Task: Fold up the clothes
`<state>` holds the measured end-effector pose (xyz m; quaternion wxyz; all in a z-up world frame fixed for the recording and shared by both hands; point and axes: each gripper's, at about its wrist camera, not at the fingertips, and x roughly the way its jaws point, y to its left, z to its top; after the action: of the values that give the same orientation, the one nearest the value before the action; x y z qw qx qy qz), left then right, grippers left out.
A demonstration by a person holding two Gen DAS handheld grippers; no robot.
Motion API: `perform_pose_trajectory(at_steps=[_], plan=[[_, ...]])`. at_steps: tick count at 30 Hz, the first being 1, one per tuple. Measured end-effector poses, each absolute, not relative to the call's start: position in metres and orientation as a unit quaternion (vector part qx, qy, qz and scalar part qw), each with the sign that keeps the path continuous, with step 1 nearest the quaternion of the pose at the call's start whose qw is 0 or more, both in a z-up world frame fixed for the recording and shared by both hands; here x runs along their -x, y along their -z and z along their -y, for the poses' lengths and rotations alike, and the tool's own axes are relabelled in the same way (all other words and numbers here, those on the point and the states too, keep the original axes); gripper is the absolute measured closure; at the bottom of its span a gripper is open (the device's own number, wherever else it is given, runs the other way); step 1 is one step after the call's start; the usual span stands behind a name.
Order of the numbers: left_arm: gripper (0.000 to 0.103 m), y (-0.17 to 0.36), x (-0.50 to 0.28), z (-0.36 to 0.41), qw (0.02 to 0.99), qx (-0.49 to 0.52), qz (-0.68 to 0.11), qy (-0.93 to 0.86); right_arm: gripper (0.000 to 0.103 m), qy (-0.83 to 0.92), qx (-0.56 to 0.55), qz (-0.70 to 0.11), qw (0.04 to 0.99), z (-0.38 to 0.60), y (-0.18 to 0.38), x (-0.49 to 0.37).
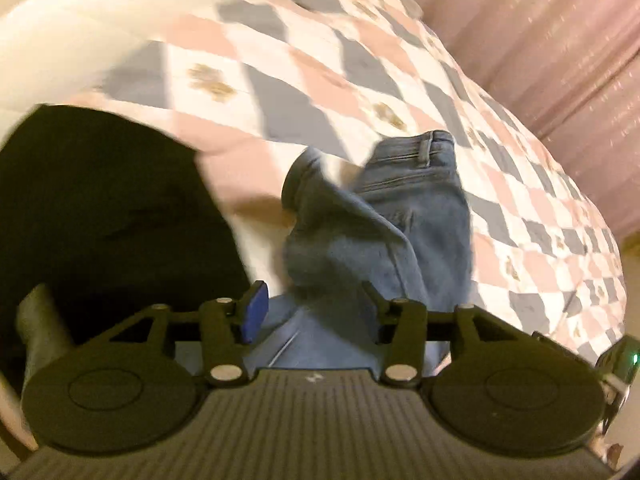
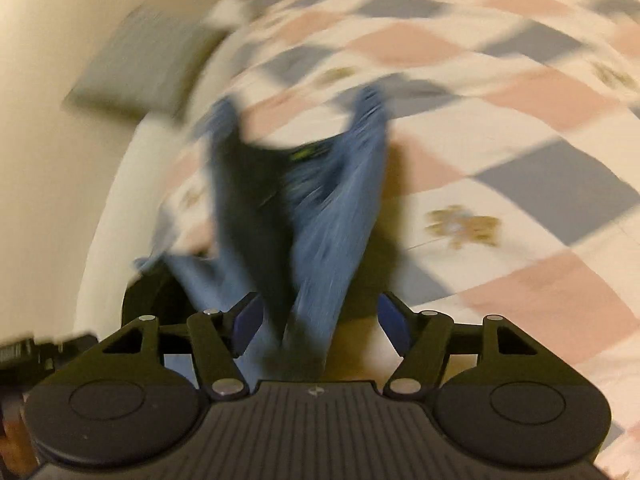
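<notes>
Blue jeans (image 1: 384,240) hang bunched between the parted fingers of the left gripper (image 1: 316,308), waistband toward 12 o'clock over a pink, grey and white checked quilt (image 1: 280,80); whether the pads grip the denim cannot be told. In the blurred right wrist view, the right gripper (image 2: 320,320) stands apart around the jeans (image 2: 320,220). Open quilt (image 2: 500,120) spreads from 12 to 4 o'clock; the bed edge curves past 9 o'clock.
</notes>
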<state>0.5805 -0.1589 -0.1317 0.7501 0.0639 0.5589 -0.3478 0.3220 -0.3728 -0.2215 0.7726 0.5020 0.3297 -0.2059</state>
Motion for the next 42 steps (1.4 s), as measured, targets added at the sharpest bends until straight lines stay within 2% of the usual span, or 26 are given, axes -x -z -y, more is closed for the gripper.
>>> perform_pose_trajectory(at_steps=[3,7,13,16,24,26,27,28,34,36,38,39,42], plan=[[0.059,0.144,-0.567,0.205,0.734,-0.086,-0.563,0.37,0.037,0.234,-0.523,-0.307,0.76,0.387,0.231,-0.307],[0.055,0.162,-0.547,0.259,0.715,-0.117,-0.566,0.393,0.037,0.267,-0.547,-0.306,0.732,0.408,0.272,-0.299],[0.054,0.195,-0.541,0.229,0.717,-0.147,-0.591,0.339,0.036,0.263,-0.631,-0.245,0.688,0.431,0.321,-0.276],[0.054,0.197,-0.552,0.212,0.727,-0.142,-0.595,0.311,0.036,0.227,-0.614,-0.23,0.72,0.431,0.321,-0.28],[0.053,0.185,-0.57,0.179,0.753,-0.119,-0.593,0.257,0.037,0.178,-0.479,-0.277,0.814,0.443,0.319,-0.363],[0.053,0.179,-0.575,0.171,0.76,-0.11,-0.59,0.247,0.062,0.147,-0.457,-0.281,0.831,0.438,0.319,-0.376],[0.053,0.175,-0.576,0.167,0.765,-0.108,-0.587,0.243,0.093,0.137,-0.441,-0.291,0.838,0.432,0.317,-0.38],[0.053,0.17,-0.578,0.164,0.769,-0.105,-0.583,0.241,0.093,0.128,-0.431,-0.295,0.843,0.426,0.315,-0.377],[0.053,0.154,-0.571,0.168,0.78,-0.117,-0.56,0.254,0.094,0.037,-0.4,-0.264,0.877,0.378,0.269,-0.297],[0.053,0.154,-0.558,0.187,0.776,-0.141,-0.55,0.275,0.094,0.0,-0.374,-0.29,0.881,0.352,0.252,-0.259],[0.053,0.158,-0.538,0.214,0.764,-0.175,-0.539,0.308,0.094,-0.029,-0.349,-0.352,0.868,0.324,0.251,-0.225],[0.053,0.162,-0.524,0.231,0.755,-0.194,-0.533,0.328,0.09,-0.039,-0.34,-0.387,0.856,0.311,0.253,-0.209],[0.053,0.185,-0.478,0.282,0.729,-0.253,-0.511,0.38,0.062,-0.019,-0.33,-0.498,0.802,0.283,0.277,-0.17]])
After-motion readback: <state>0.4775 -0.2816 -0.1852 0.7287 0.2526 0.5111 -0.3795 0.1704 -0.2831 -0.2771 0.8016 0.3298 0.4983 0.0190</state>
